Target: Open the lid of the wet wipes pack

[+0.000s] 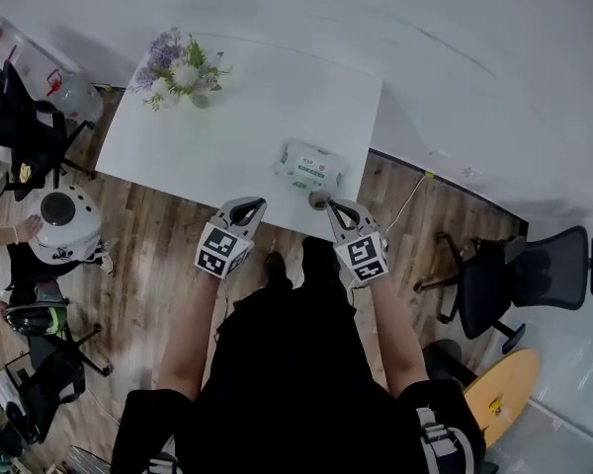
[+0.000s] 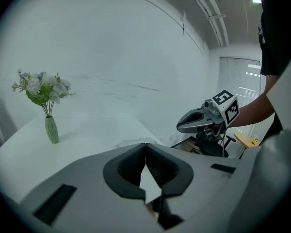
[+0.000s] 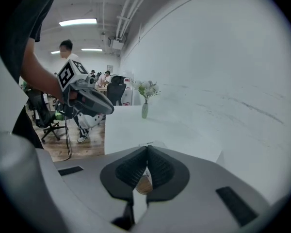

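The wet wipes pack (image 1: 309, 165), white with green print, lies flat near the front edge of the white table (image 1: 227, 136). My left gripper (image 1: 247, 206) is shut and hovers at the table's front edge, to the pack's near left. Just in front of the pack, my right gripper (image 1: 339, 208) is shut, close to a small round object (image 1: 319, 199). In the left gripper view the shut left gripper (image 2: 145, 145) hides all but an edge of the pack (image 2: 134, 141). The right gripper (image 3: 147, 148) likewise holds nothing.
A vase of flowers (image 1: 181, 71) stands at the table's far left corner. A black office chair (image 1: 530, 274) is on the wooden floor to the right, more chairs and a round white device (image 1: 63, 223) to the left. A white wall runs behind the table.
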Motion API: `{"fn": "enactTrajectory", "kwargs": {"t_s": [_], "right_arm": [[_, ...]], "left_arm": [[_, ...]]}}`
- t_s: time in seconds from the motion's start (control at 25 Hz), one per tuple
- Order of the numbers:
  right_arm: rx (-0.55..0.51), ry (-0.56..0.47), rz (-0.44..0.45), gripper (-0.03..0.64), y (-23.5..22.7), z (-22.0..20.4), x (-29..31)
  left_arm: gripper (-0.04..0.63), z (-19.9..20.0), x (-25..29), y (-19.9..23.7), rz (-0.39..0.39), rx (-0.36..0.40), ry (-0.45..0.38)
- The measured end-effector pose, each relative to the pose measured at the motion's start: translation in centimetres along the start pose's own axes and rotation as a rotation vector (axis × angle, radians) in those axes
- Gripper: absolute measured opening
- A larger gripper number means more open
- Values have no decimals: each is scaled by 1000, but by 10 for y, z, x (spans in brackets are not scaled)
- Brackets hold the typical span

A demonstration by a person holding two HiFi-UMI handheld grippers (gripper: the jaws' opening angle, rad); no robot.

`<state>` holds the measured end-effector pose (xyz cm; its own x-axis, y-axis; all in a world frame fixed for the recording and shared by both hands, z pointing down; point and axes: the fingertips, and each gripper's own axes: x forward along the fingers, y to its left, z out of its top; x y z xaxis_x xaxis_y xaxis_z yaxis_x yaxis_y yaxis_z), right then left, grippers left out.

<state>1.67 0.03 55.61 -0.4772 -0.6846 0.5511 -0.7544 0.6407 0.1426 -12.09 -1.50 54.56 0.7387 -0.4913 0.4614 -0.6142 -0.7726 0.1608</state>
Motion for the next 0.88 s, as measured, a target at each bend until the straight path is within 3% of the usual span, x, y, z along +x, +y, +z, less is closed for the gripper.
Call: {"fn": "enactTrajectory", "kwargs": {"t_s": [0.4,0.88], "right_arm": [[-78,59,93,15,-34,-11,51],[-102,113,190,17,-45,-38,105]], "left_arm": [[21,1,58,34,44,-24,51],[21,-19,122,45,2,-41,126]]}}
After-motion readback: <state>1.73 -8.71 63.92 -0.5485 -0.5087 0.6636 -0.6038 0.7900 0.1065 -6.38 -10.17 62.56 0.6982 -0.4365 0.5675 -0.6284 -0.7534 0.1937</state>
